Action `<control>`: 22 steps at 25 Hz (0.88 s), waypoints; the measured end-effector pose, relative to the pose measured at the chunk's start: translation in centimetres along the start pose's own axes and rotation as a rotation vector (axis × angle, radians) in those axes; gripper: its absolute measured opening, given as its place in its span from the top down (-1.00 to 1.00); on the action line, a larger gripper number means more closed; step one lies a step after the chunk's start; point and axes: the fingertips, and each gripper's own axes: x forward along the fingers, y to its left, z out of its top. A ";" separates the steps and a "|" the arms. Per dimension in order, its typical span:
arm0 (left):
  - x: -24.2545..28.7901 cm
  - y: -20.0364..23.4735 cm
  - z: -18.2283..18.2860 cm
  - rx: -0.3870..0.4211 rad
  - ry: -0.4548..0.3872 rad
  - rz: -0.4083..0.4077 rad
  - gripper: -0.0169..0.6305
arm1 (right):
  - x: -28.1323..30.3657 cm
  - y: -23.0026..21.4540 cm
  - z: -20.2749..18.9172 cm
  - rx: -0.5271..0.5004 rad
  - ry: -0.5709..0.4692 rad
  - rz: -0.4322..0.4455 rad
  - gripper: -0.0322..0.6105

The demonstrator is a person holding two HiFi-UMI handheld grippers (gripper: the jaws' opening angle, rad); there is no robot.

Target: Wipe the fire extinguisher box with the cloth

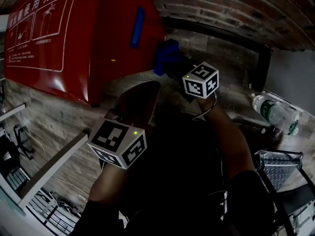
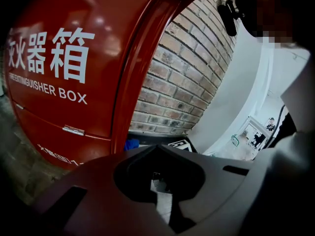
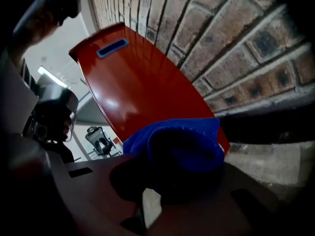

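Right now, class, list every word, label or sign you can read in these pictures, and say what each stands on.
"器箱": large white characters on the front of the fire extinguisher box; the characters before them are cut off.
"...GUISHER BOX": white, beneath them on the same front.
"方法": white heading on the box's instruction panel, head view.
Small print under that panel's diagrams: too small to read.
Water bottle label: too blurred to read.

Dim brick wall (image 1: 236, 9) above a wood-grain floor (image 1: 54, 127).
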 end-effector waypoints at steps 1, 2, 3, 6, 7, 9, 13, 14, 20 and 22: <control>-0.2 0.2 0.1 -0.003 -0.006 0.006 0.97 | -0.4 1.0 1.5 -0.010 -0.047 0.022 0.77; -0.4 0.4 0.2 -0.005 -0.013 0.016 0.97 | -0.8 1.9 2.9 -0.024 -0.091 0.042 0.77; -0.6 0.7 0.3 -0.006 -0.019 0.029 0.97 | -1.1 2.9 4.5 -0.042 -0.132 0.061 0.77; -1.3 1.5 0.5 -0.001 -0.027 0.065 0.97 | -2.5 6.2 9.1 -0.126 -0.233 0.113 0.77; -1.5 1.7 0.5 0.004 -0.027 0.075 0.97 | -2.9 7.4 10.5 -0.161 -0.261 0.130 0.77; -1.8 2.3 0.6 0.012 -0.029 0.095 0.97 | -3.7 9.8 13.0 -0.239 -0.303 0.155 0.77; -2.3 3.5 0.6 0.007 -0.035 0.129 0.97 | -5.0 13.6 15.8 -0.371 -0.338 0.181 0.77; -2.4 3.7 0.6 0.007 -0.033 0.133 0.97 | -5.2 14.4 16.2 -0.385 -0.346 0.181 0.77; -3.4 5.3 0.9 0.013 -0.029 0.160 0.97 | -6.7 18.5 20.2 -0.408 -0.435 0.205 0.77; -3.6 5.7 1.0 0.003 -0.040 0.168 0.97 | -7.1 19.5 21.4 -0.433 -0.445 0.217 0.77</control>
